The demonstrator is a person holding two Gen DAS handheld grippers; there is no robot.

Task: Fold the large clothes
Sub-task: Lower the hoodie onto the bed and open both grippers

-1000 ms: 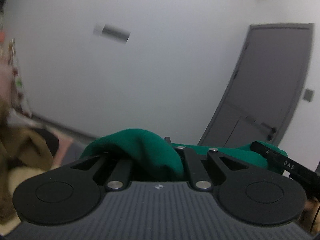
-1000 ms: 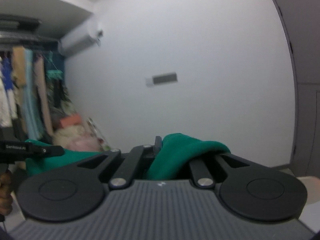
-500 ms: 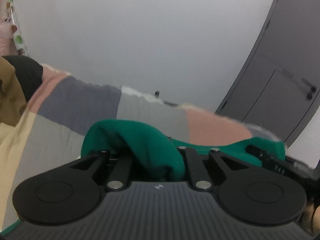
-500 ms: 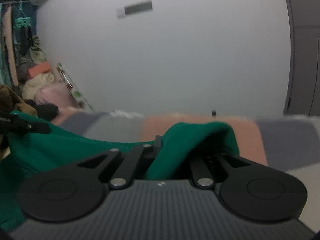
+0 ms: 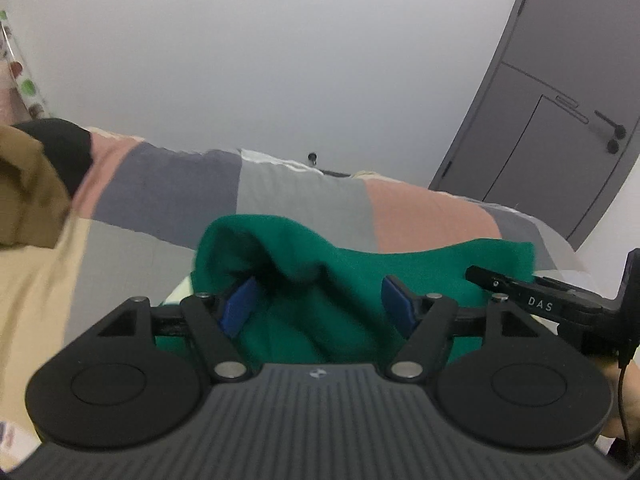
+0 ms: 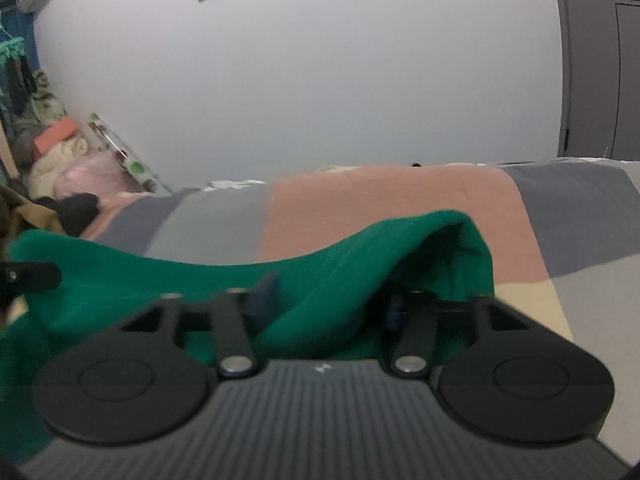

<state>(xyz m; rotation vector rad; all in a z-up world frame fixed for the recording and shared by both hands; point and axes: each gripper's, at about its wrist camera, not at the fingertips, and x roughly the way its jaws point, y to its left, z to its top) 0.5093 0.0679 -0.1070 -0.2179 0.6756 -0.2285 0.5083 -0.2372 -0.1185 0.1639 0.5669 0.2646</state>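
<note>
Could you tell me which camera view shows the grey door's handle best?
The left wrist view: the grey door stands there with its handle in plain sight. The right wrist view catches only a strip of it, with no handle visible.

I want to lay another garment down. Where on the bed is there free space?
Bare patchwork bedspread lies beyond the green garment, toward the wall, and right of it. The left end is crowded with brown clothing and a black item.

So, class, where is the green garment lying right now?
In both wrist views the green garment lies on the patchwork bedspread, bunched between each open tool's blue pads.
</note>
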